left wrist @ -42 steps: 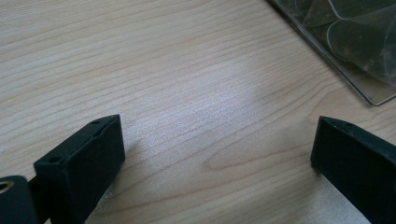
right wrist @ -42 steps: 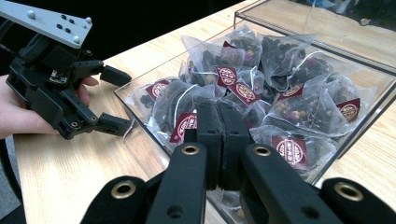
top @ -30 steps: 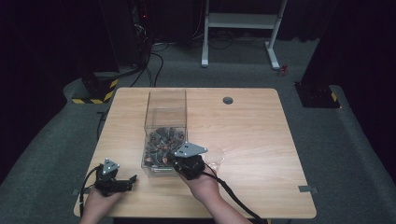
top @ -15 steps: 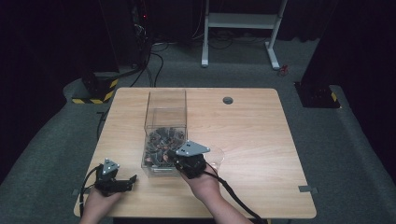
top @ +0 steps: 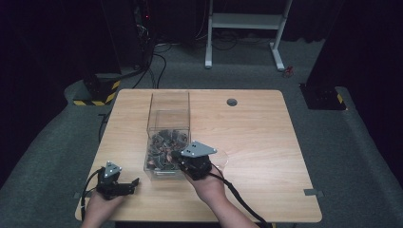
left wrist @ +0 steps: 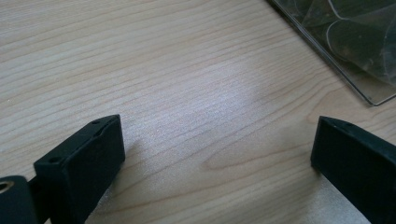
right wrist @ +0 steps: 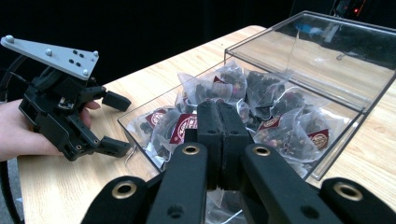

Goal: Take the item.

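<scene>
Tea bags (right wrist: pixel 280 133): clear sachets, dark leaves, maroon labels, heaped together.

You have a clear plastic box (top: pixel 167 137) standing open on the table, its transparent lid (right wrist: pixel 322 56) tipped up at the far end. It is packed with see-through tea bags (right wrist: pixel 280 126) full of dark dried petals, several showing dark red labels, heaped loosely at all angles. The pile lies just beyond and below your right gripper (right wrist: pixel 218 122), whose closed jaws hover over the box's near end.
</scene>
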Demonstrator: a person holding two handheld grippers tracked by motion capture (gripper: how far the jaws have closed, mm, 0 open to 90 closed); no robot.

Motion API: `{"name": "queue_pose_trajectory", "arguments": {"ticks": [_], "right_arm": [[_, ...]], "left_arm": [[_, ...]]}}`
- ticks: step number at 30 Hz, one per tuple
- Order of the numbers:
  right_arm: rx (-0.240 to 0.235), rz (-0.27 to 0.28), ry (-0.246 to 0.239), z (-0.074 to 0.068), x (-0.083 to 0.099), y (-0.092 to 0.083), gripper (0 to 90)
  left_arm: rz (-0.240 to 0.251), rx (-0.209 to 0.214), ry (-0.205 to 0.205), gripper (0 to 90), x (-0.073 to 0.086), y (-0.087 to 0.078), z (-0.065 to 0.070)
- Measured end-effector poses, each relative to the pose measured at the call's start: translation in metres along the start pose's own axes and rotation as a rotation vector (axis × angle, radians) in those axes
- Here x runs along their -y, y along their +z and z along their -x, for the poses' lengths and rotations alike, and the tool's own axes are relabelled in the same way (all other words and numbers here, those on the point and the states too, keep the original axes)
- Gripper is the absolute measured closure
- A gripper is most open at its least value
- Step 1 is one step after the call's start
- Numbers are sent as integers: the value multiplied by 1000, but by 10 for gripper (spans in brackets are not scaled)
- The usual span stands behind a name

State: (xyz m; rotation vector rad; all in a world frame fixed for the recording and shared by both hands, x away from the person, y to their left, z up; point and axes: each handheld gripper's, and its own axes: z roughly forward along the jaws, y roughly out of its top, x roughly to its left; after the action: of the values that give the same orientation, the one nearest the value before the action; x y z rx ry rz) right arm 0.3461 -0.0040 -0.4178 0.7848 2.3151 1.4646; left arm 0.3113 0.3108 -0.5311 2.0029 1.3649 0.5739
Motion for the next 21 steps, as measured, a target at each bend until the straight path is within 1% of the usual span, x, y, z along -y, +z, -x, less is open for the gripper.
{"name": "queue_pose_trajectory", "arguments": {"ticks": [12,21], "right_arm": [[21,15,5,7,-3,-11,900],[41,21,12,13,-1,-22,900]], "left_arm": [[0,0,0,30,0,0,0],[-1,0,1,30,0,0,0]]}}
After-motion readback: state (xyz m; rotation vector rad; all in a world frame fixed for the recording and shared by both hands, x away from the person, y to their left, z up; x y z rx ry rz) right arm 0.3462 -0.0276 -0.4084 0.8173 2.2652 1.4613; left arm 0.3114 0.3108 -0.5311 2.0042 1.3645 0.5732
